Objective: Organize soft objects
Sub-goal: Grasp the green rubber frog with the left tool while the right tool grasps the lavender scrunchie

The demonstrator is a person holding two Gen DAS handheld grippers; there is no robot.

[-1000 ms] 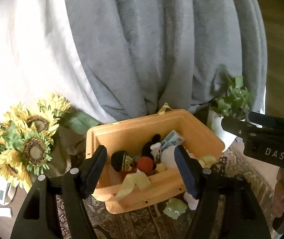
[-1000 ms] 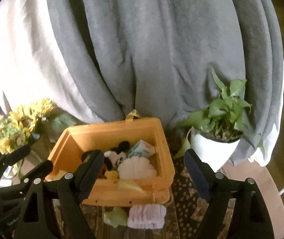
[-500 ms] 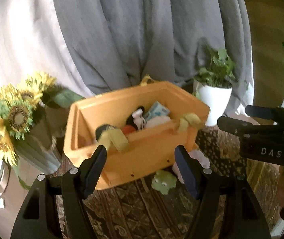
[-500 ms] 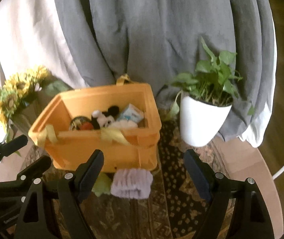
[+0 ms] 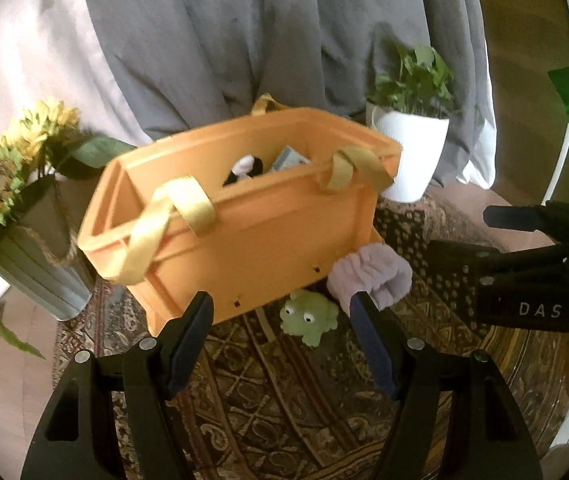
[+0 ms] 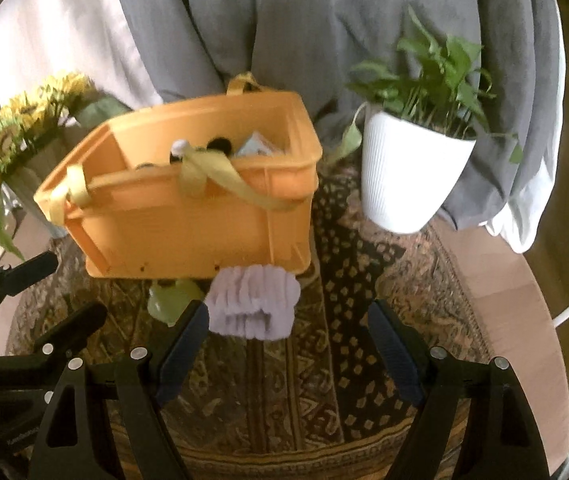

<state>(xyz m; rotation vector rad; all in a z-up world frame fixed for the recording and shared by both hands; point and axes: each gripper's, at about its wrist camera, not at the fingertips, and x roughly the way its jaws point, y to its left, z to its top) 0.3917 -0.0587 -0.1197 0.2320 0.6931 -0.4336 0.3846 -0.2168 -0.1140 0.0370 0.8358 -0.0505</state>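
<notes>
An orange plastic bin (image 5: 252, 232) with yellow strap handles stands on a patterned rug (image 5: 284, 400); it also shows in the right wrist view (image 6: 188, 224). Soft toys lie inside it, mostly hidden by its wall. In front of it lie a green frog plush (image 5: 309, 317) and a lavender fluffy cloth (image 5: 370, 278). The cloth (image 6: 253, 301) and frog (image 6: 172, 296) also show in the right wrist view. My left gripper (image 5: 284, 340) is open, just short of the frog. My right gripper (image 6: 292, 348) is open, just short of the cloth.
A white pot with a green plant (image 6: 408, 176) stands right of the bin. A grey vase of sunflowers (image 5: 8, 208) stands to its left. Grey and white drapes (image 6: 284, 20) hang behind. Bare wooden floor (image 6: 504, 288) lies beyond the rug at right.
Both grippers have dropped lower and closer to the rug. The bin now shows from the side, and the frog and cloth sit nearer the fingertips. Both jaws stay open.
</notes>
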